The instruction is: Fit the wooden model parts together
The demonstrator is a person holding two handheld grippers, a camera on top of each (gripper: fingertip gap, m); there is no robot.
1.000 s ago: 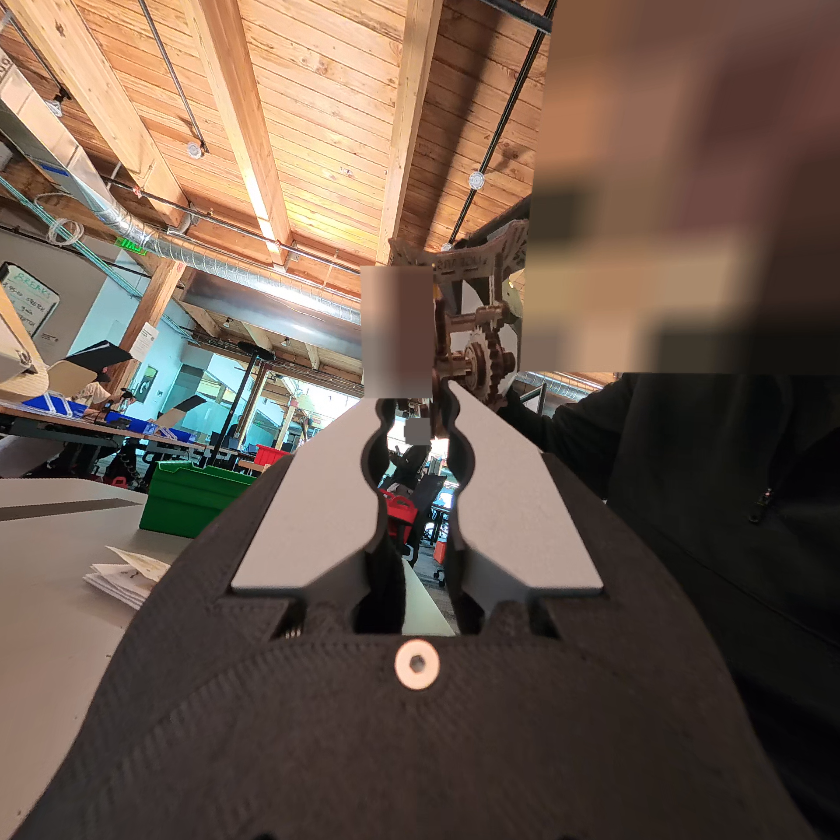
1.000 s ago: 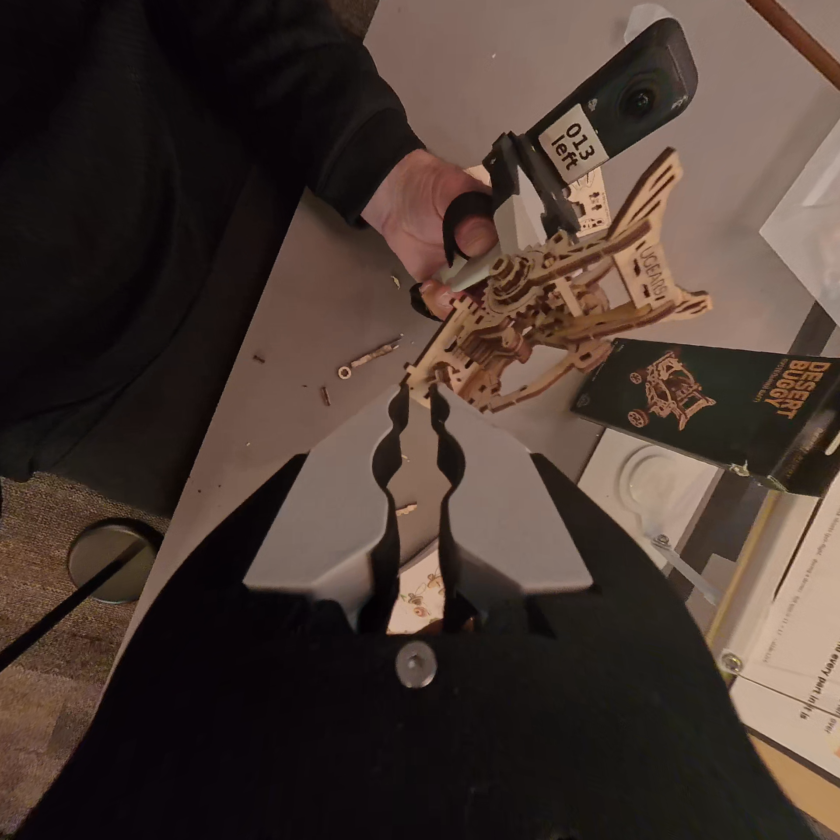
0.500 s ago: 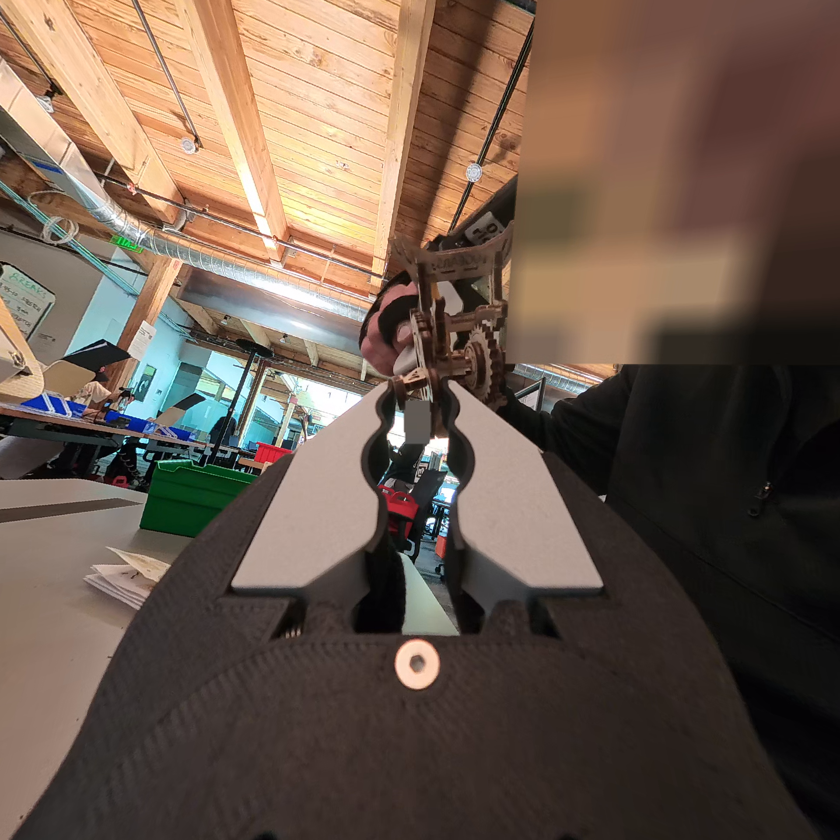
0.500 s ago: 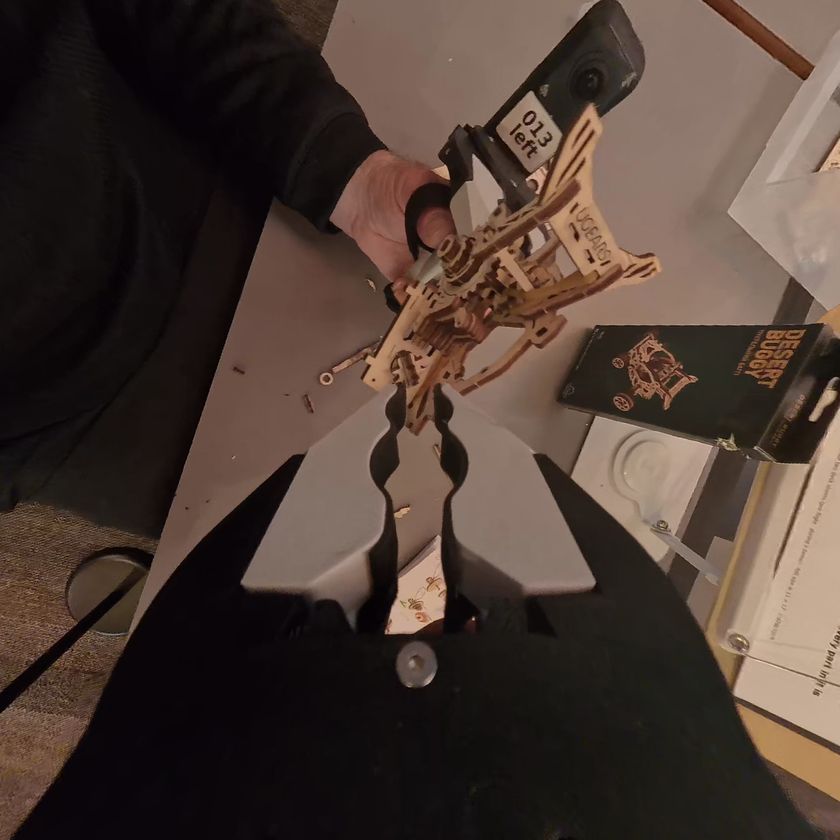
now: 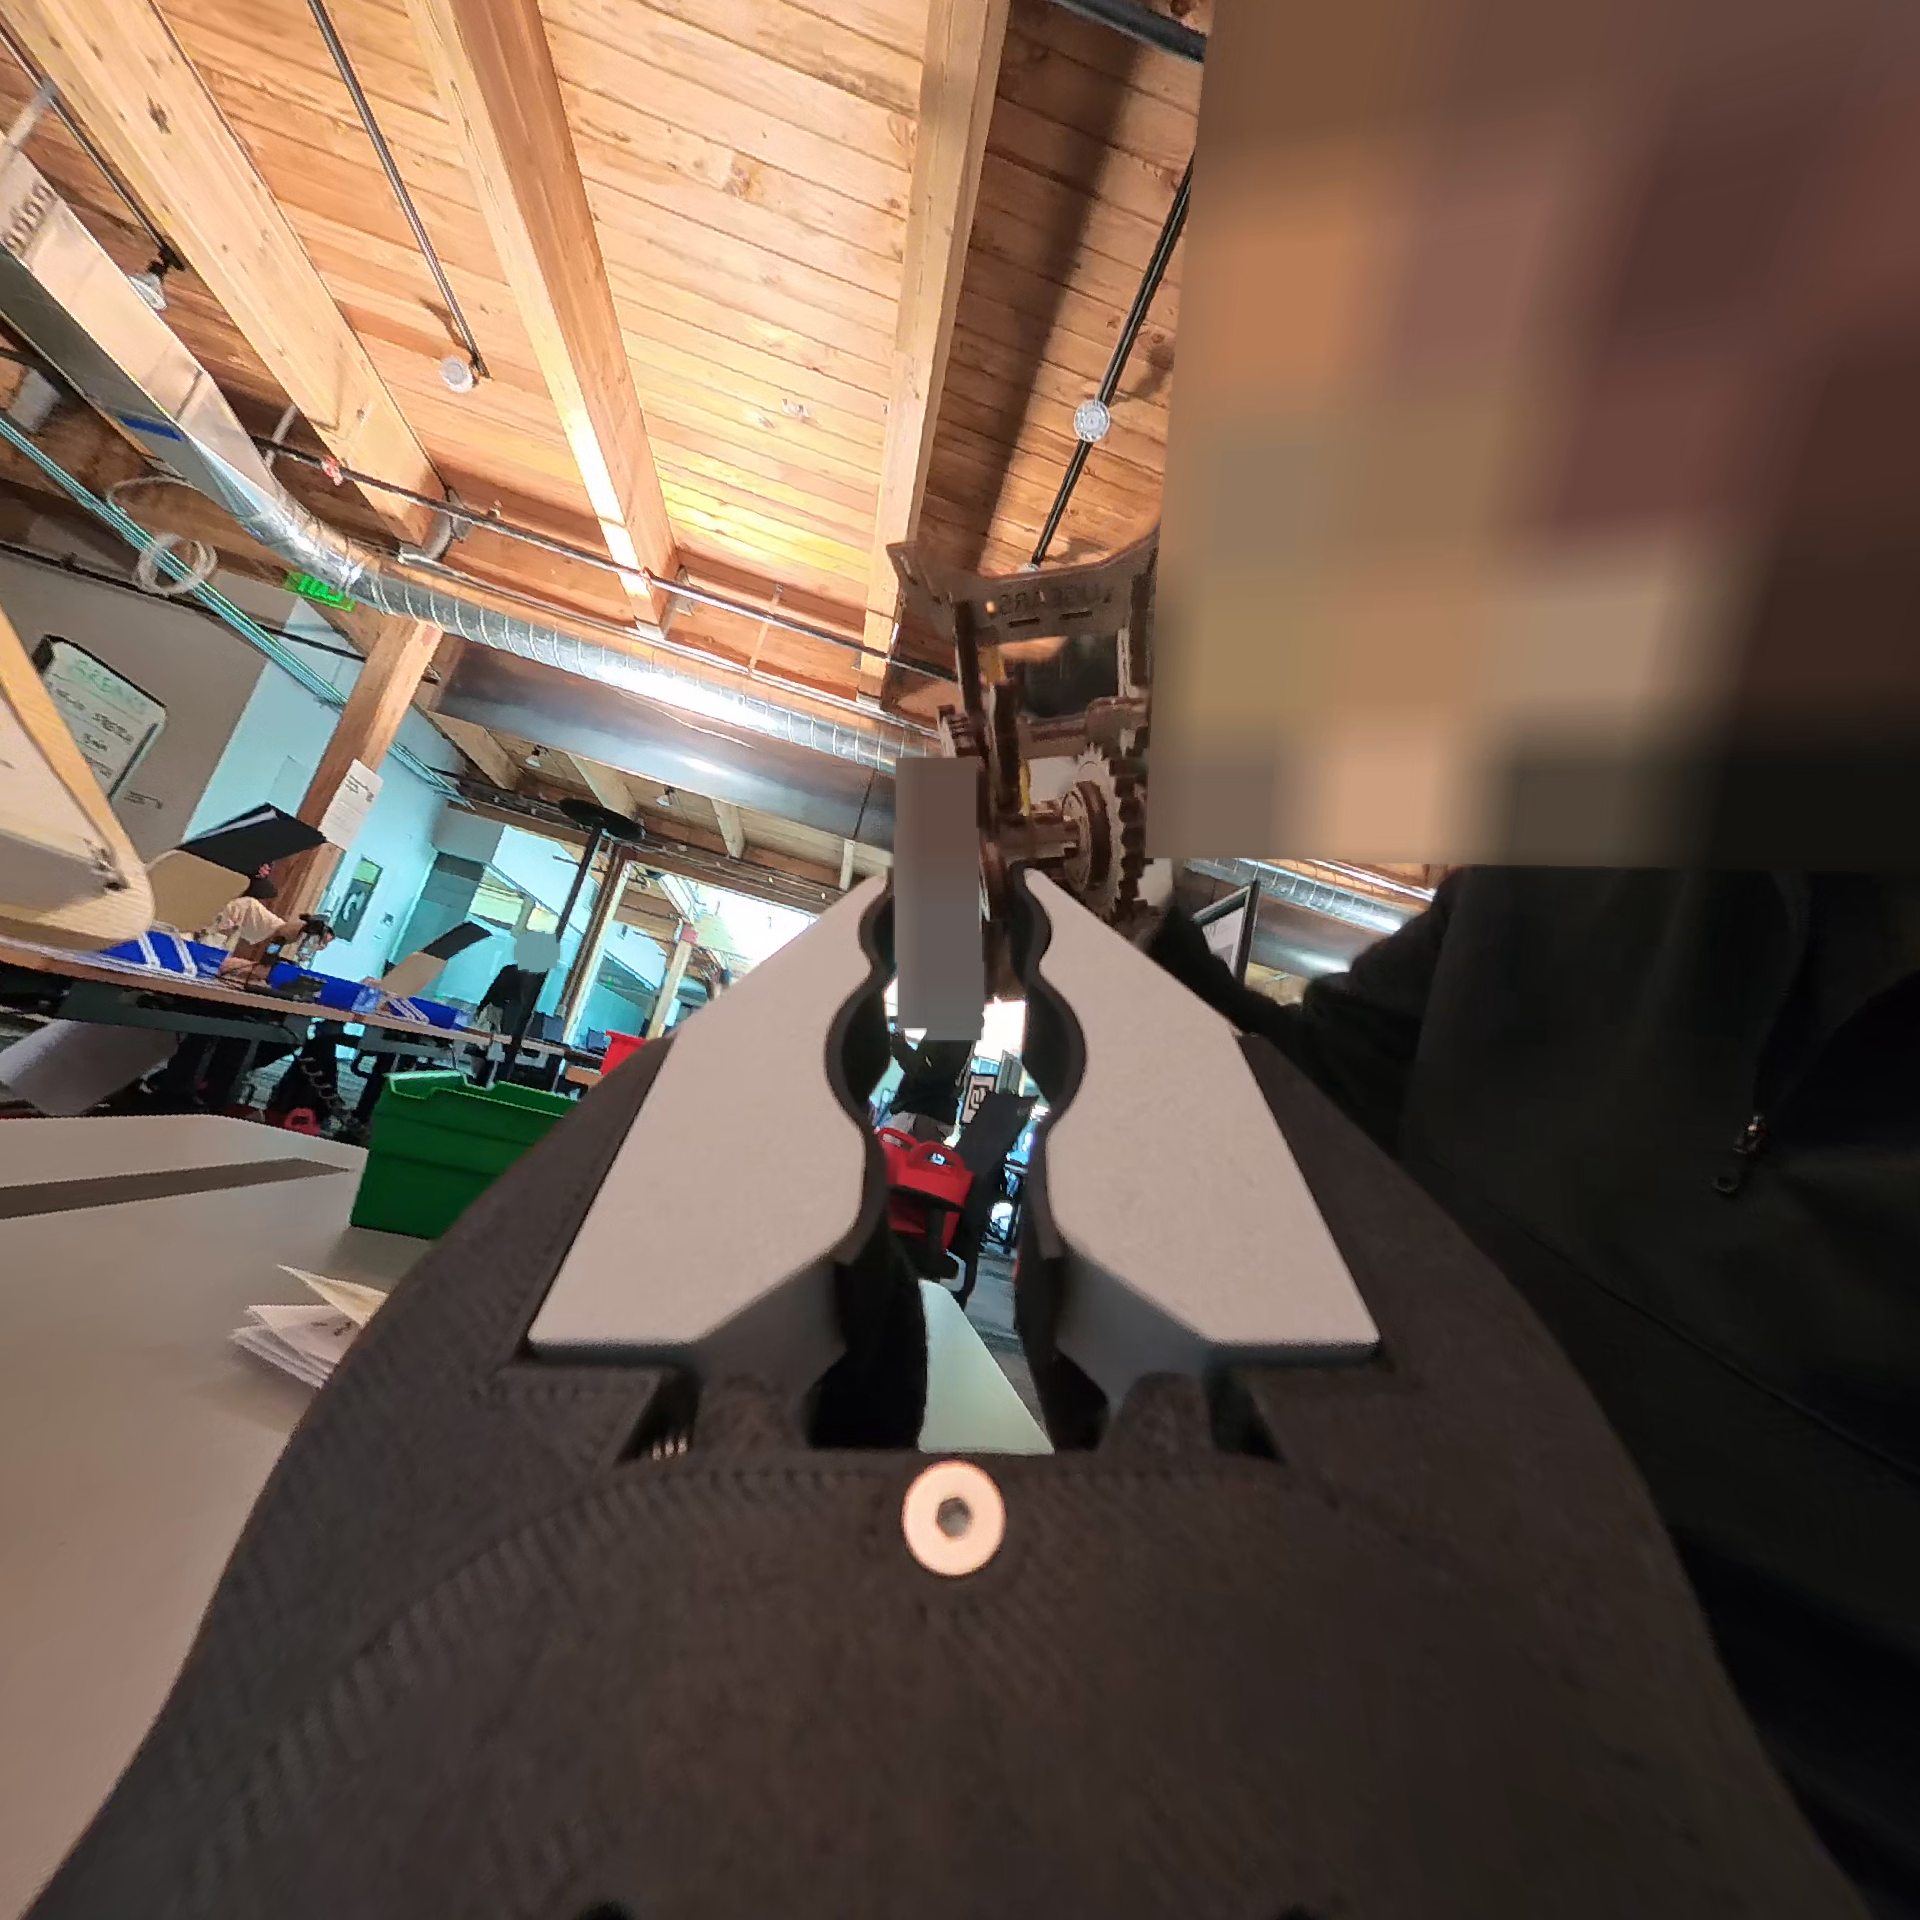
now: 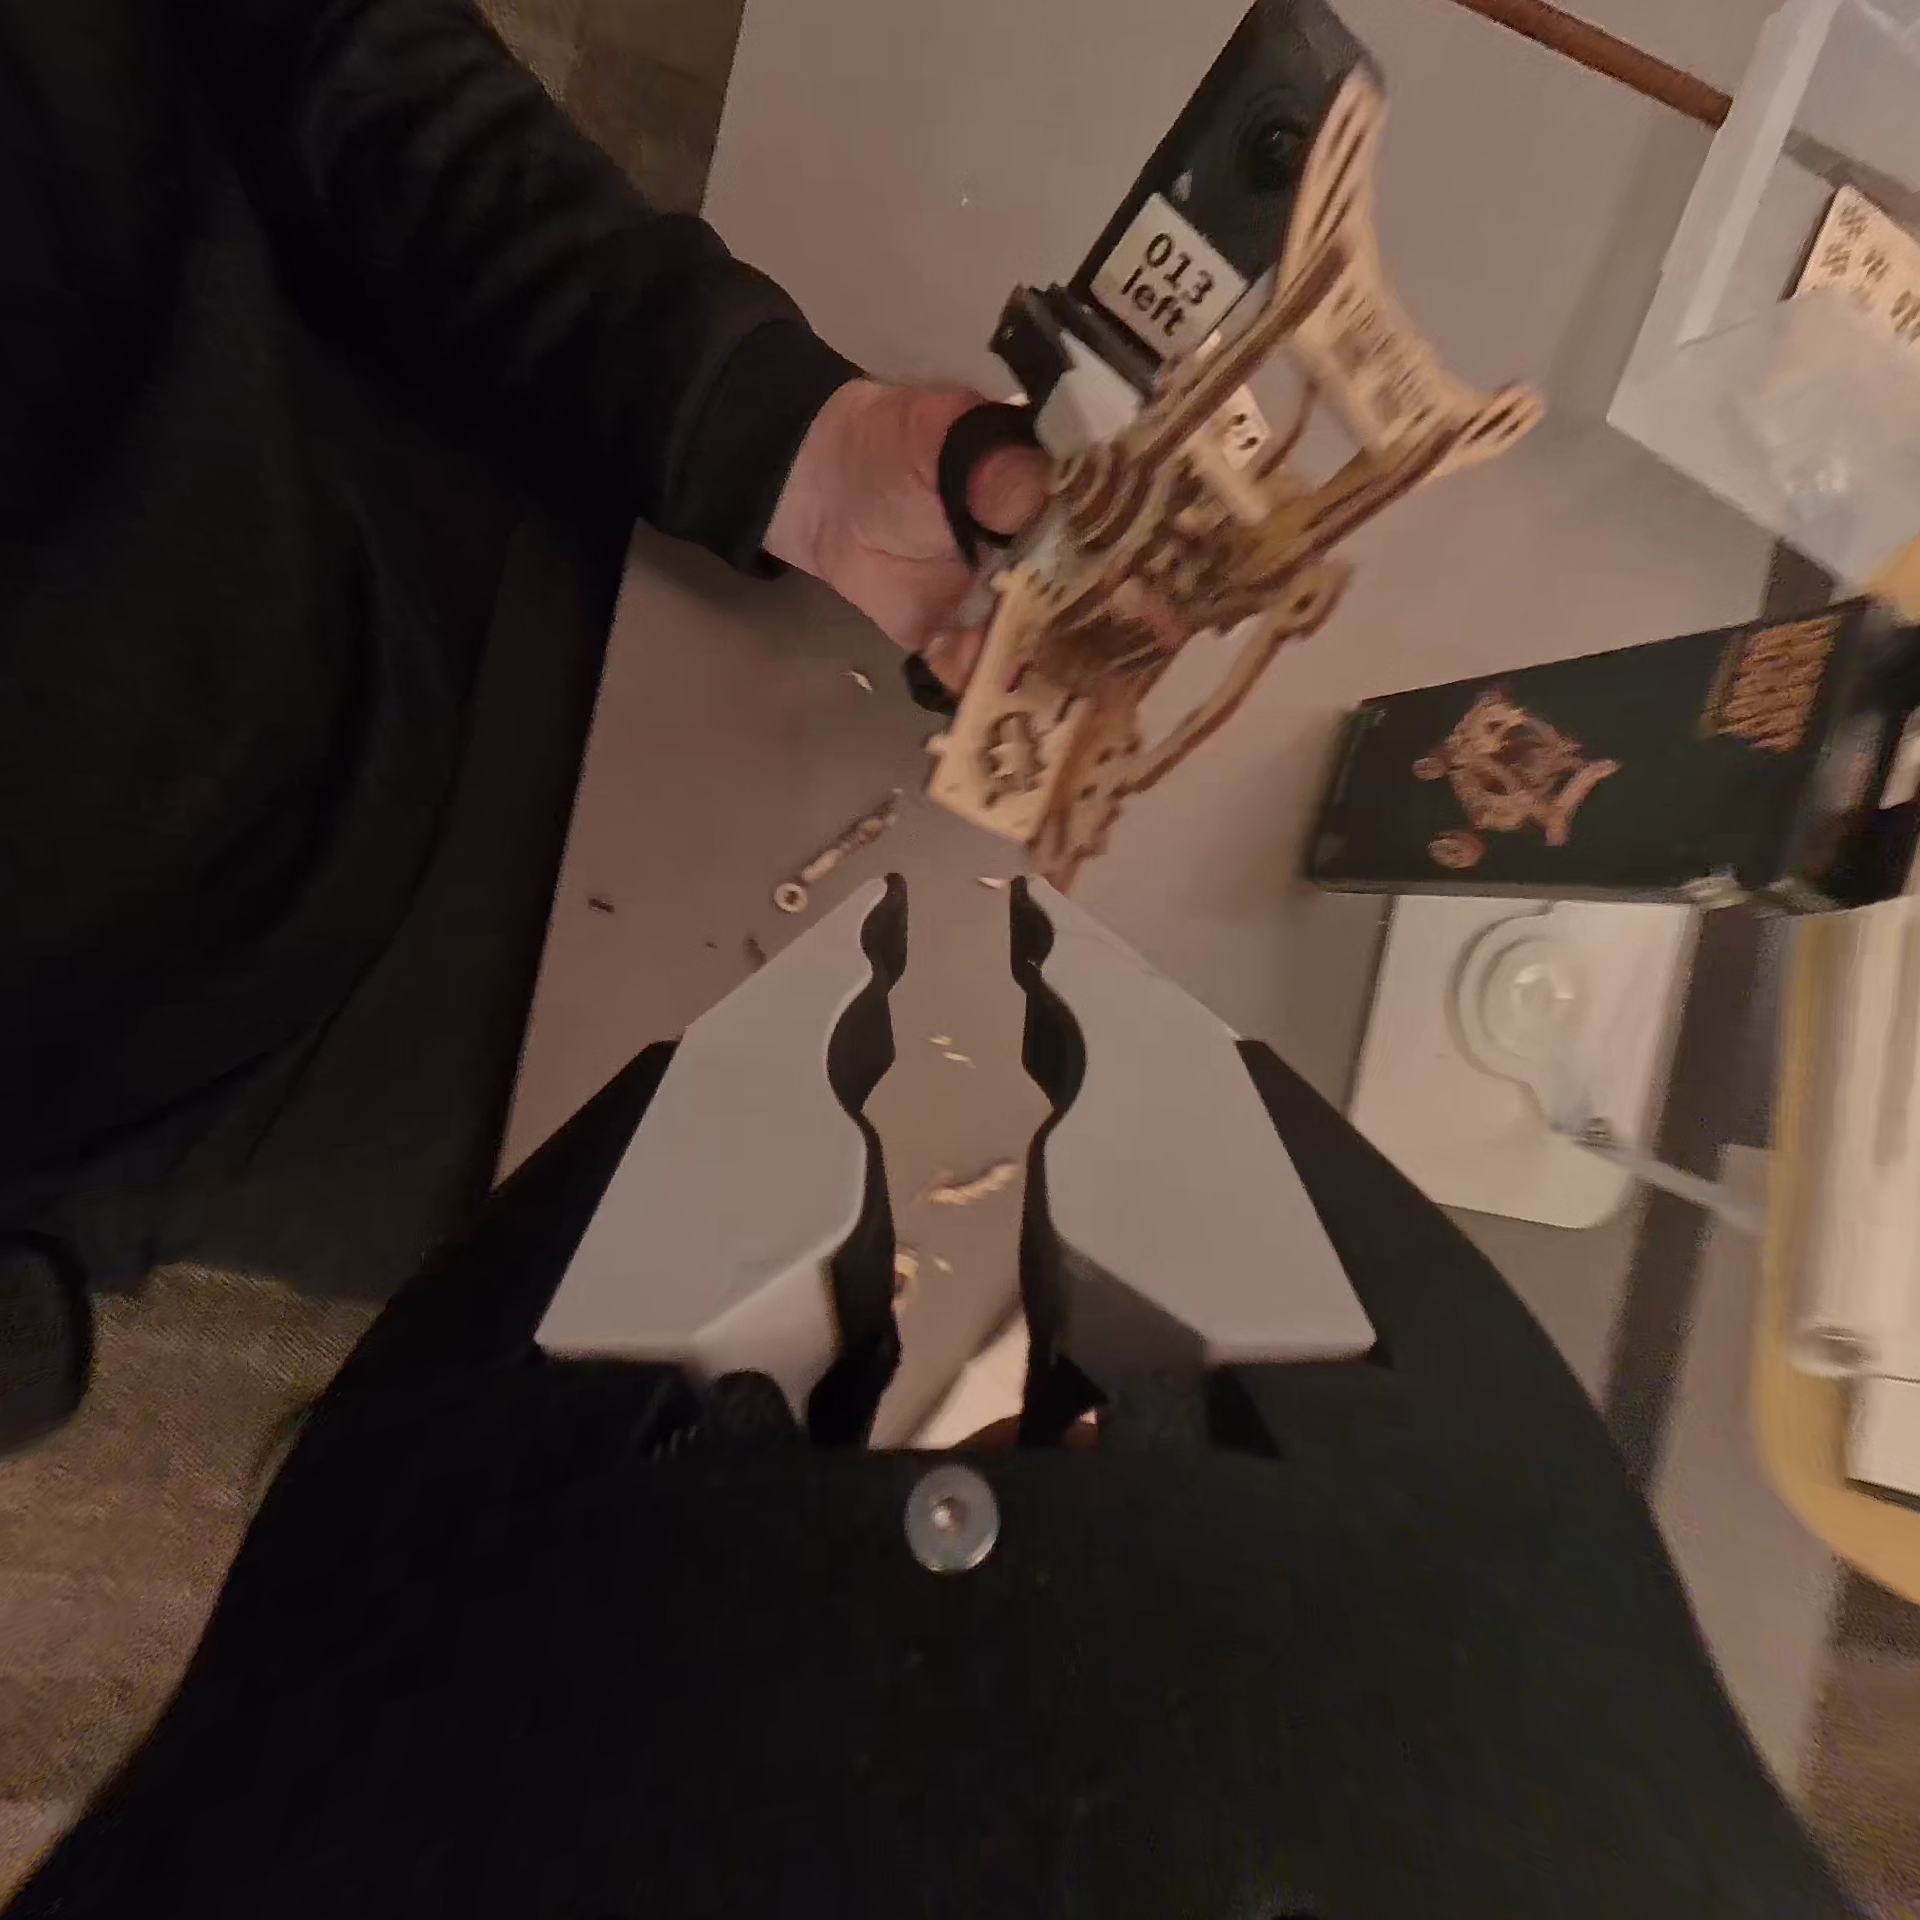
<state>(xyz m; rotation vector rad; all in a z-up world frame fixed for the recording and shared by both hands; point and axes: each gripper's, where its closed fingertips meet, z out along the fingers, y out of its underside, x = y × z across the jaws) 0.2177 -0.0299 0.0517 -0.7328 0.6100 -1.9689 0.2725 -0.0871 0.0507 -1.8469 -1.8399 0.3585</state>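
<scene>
wood dust and small loose bits [image 6: 831,857] lie scattered on the pale desk [image 6: 935,156] at the left of the right wrist view, beside a dark sleeve. next comes the person's hand [image 6: 894,520] working the left tool [image 5: 951,883], whose jaws pinch the wooden model [image 6: 1143,582] and hold it up in the air above the desk. in the left wrist view the same model [image 5: 1049,769] shows stacked toothed gears on a thin axle under a curved plate. it is pale laser-cut ply, an open lattice of slim struts with a flared frame at the top. it looks light and stiff but brittle, so a hold on the thicker gear block or base plate seems safer than on the thin curved arms. the right tool [image 6: 951,883] stands just below the model's lower corner, jaws parted with nothing between them. further right, a dark box [image 6: 1558,769] and a white tray [image 6: 1455,1091] lie on the desk.
</scene>
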